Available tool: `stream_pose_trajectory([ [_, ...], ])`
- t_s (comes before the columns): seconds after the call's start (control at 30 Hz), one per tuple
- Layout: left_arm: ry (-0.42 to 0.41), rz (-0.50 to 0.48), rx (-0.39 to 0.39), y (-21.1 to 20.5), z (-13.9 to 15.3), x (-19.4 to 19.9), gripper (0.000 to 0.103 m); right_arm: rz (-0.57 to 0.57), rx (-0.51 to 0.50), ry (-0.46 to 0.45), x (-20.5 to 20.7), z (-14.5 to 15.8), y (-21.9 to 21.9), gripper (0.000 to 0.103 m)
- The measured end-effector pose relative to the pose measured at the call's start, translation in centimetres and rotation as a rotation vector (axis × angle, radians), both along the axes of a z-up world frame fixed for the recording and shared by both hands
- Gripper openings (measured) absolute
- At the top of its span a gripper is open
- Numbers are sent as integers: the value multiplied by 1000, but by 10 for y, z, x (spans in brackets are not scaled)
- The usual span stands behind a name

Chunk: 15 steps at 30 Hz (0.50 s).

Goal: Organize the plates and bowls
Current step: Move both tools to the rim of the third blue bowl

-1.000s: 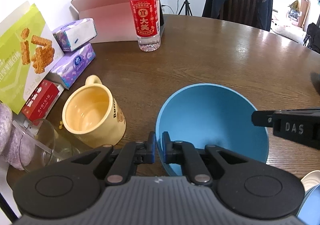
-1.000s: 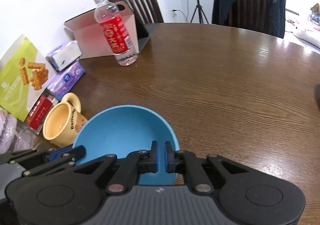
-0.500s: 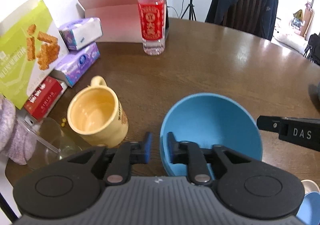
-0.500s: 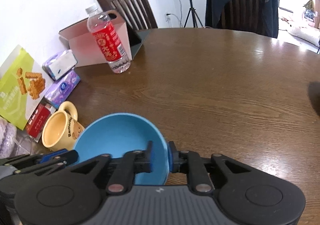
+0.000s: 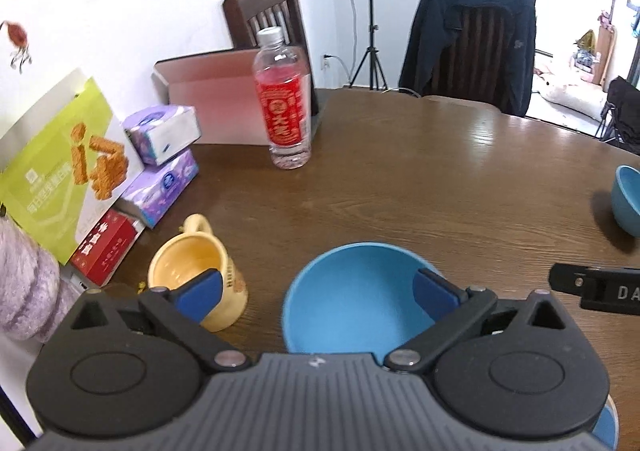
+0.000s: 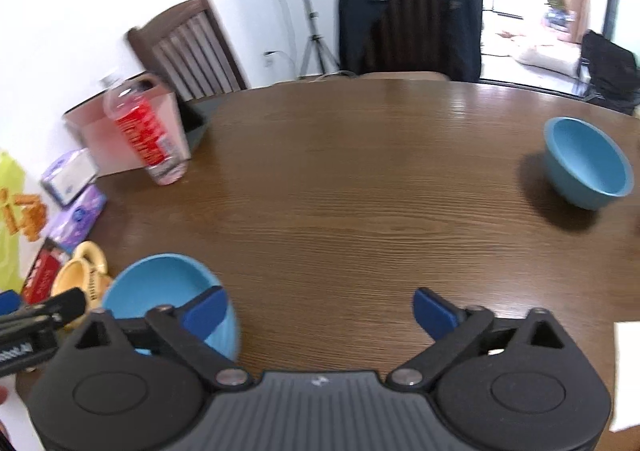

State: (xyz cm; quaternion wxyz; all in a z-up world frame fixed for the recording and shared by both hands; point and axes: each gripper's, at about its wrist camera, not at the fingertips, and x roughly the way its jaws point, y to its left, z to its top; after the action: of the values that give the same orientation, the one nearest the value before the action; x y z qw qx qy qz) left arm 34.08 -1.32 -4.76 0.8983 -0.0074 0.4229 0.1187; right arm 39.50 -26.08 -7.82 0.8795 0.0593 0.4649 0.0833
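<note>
Blue and empty, the near bowl (image 5: 356,291) sits upright on the wooden table (image 5: 440,187), just right of a yellow mug (image 5: 196,271). Both grippers have just been opening. The left gripper (image 5: 316,291) now gapes wide above the bowl, its pads clear of the rim, holding nothing. The right gripper (image 6: 320,311) is spread equally wide over bare wood with nothing between its pads. A second bowl (image 6: 586,163) stands well apart at the table's right edge.
</note>
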Motion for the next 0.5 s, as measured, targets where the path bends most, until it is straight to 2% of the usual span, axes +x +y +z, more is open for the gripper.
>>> stream_pose_trajectory([
  [0.5, -20, -168, -32, -121, 47, 11, 103, -217, -8, 10, -33, 35, -142, 103],
])
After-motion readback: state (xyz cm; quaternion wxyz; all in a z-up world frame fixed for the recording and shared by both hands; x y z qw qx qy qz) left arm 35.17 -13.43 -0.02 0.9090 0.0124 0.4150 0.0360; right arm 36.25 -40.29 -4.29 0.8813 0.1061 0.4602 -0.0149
